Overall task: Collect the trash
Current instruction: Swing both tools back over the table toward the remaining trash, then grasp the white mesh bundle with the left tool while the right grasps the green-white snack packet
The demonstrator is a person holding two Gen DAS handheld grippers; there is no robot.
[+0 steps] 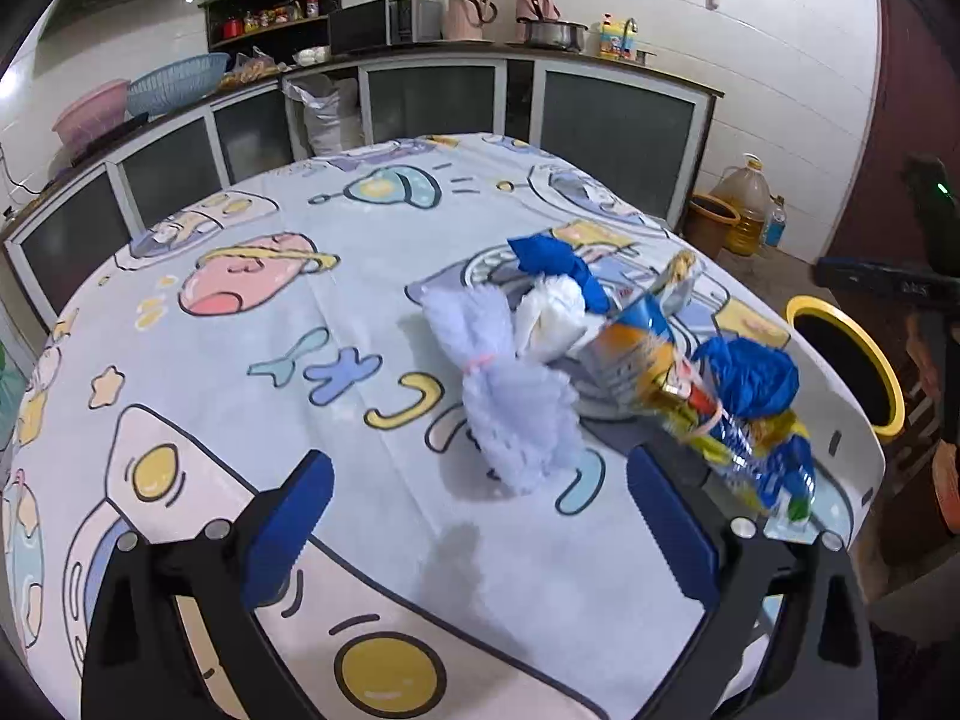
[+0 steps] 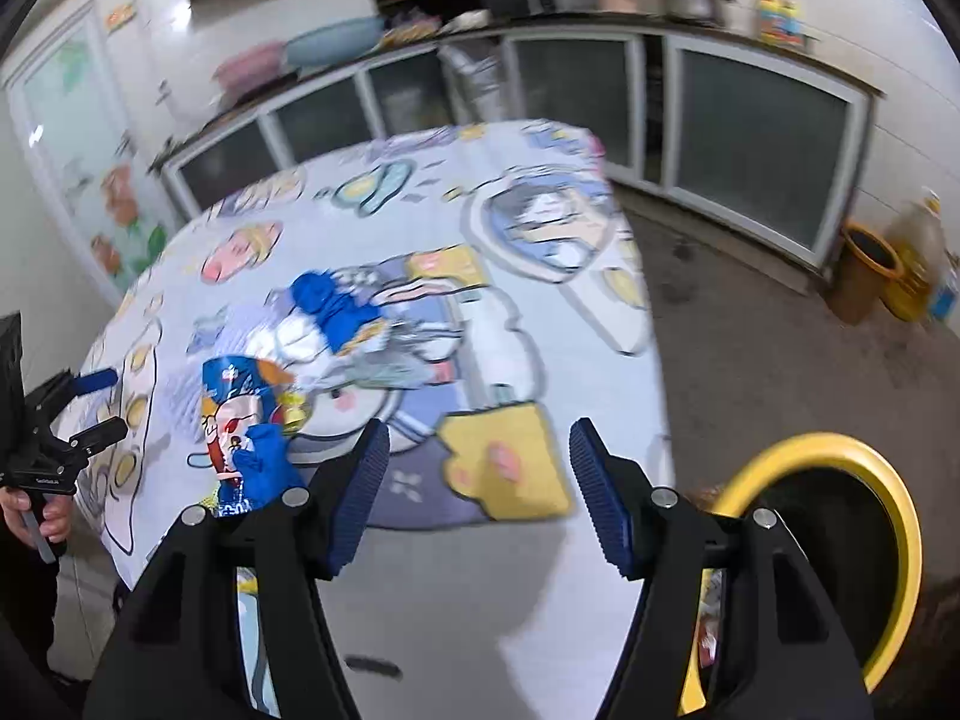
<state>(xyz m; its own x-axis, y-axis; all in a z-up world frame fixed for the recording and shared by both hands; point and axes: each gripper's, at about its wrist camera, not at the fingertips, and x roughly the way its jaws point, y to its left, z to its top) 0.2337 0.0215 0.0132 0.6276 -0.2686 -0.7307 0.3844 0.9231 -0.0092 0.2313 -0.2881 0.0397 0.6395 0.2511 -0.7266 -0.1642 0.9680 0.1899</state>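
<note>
Nearest your left wrist camera, your left gripper (image 1: 477,531) hangs over the cartoon-printed tablecloth (image 1: 252,372) with its blue pads spread wide and nothing between them. Just beyond the fingertips lies the pale lilac fluffy cloth (image 1: 510,396), pinched at its middle by a thin band. Behind it, touching, sits a white crumpled wad (image 1: 549,318), and a blue plastic bag (image 1: 558,267) lies at the far side of the pile. To the right, a blue-and-orange snack wrapper (image 1: 648,354) lies tilted across the heap, with a second blue bag (image 1: 750,375) beside it. Past the table's right edge stands the yellow-rimmed bin (image 1: 840,354).

In your right wrist view, which is blurred, your right gripper (image 2: 477,489) is closest, its ribbed blue pads apart and holding nothing, poised above the table's near edge. The yellow-rimmed bin (image 2: 864,480) sits just right of it, below the table. The trash pile lies further left on the cloth: the snack wrapper (image 2: 240,414) and the blue bag (image 2: 336,303). At the far left your left gripper (image 2: 90,408) shows, held in your hand (image 2: 36,516).
</note>
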